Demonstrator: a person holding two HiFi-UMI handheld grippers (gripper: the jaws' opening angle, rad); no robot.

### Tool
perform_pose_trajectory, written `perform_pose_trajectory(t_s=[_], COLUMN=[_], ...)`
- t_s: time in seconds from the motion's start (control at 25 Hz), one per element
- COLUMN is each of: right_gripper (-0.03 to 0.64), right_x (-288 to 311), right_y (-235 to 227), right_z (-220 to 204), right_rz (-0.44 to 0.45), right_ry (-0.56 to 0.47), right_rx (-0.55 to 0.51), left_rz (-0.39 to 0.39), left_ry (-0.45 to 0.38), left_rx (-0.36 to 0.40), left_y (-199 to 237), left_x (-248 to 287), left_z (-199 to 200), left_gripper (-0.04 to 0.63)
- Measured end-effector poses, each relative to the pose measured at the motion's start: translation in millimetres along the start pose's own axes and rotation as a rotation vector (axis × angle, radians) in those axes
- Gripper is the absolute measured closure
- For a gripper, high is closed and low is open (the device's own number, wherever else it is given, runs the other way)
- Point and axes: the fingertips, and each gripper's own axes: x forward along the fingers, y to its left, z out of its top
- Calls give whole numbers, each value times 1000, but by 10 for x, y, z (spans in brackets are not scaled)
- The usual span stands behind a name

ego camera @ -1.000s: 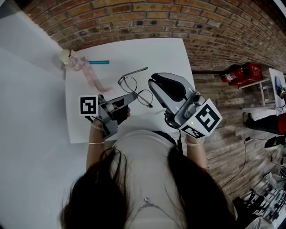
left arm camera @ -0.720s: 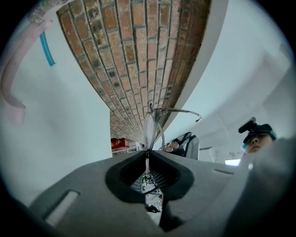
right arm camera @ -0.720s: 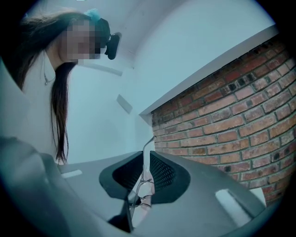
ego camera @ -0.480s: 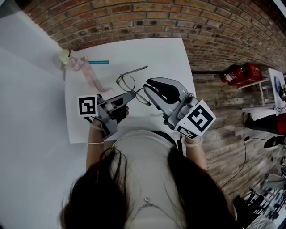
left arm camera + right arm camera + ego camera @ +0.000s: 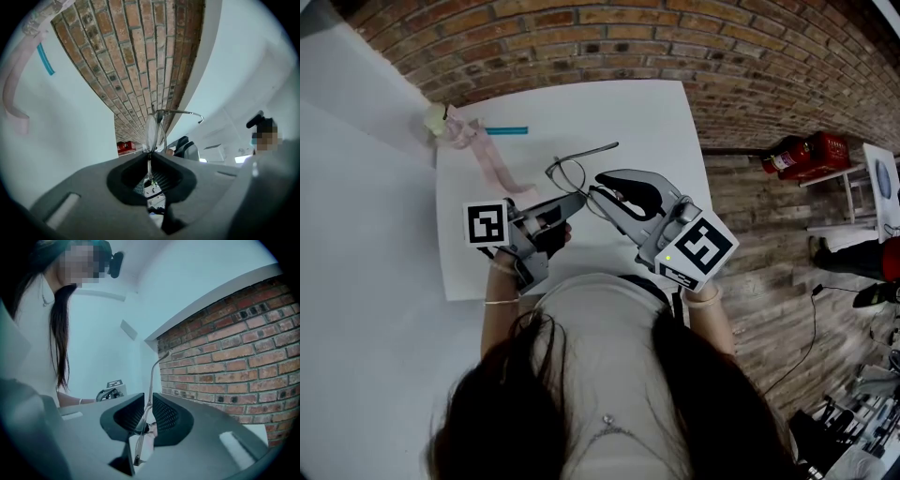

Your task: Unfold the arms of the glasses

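Thin wire-framed glasses (image 5: 569,174) hang above the white table (image 5: 647,112), held between both grippers. My left gripper (image 5: 578,200) is shut on the frame by one lens; in the left gripper view the lenses (image 5: 153,132) stand edge-on just past the closed jaws of that gripper (image 5: 149,160), and one arm (image 5: 180,112) sticks out to the right. My right gripper (image 5: 598,188) comes in from the right, touching the frame. In the right gripper view its jaws are closed on an arm of the glasses (image 5: 152,373), which rises straight up from the right gripper (image 5: 146,416).
A pink ribbon (image 5: 492,161), a teal stick (image 5: 507,130) and a small pale bundle (image 5: 439,119) lie at the table's far left. A brick wall runs behind the table. A red fire extinguisher (image 5: 802,153) lies on the floor to the right.
My right gripper has moved left up to the glasses and closed on an arm. The glasses have tilted slightly in the left gripper, which has stayed put.
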Motion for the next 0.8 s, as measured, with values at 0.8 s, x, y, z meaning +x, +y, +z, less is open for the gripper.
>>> perform_pose_trajectory(t_s=[0.8], right_gripper=[545], right_x=[243], right_y=[38], right_z=[-337], right_rz=[13], right_ry=[133], right_rx=[-19], left_rz=[95], left_ry=[-10], left_rx=[42], left_y=[116], left_x=[-31], left_z=[-6], left_gripper=[574])
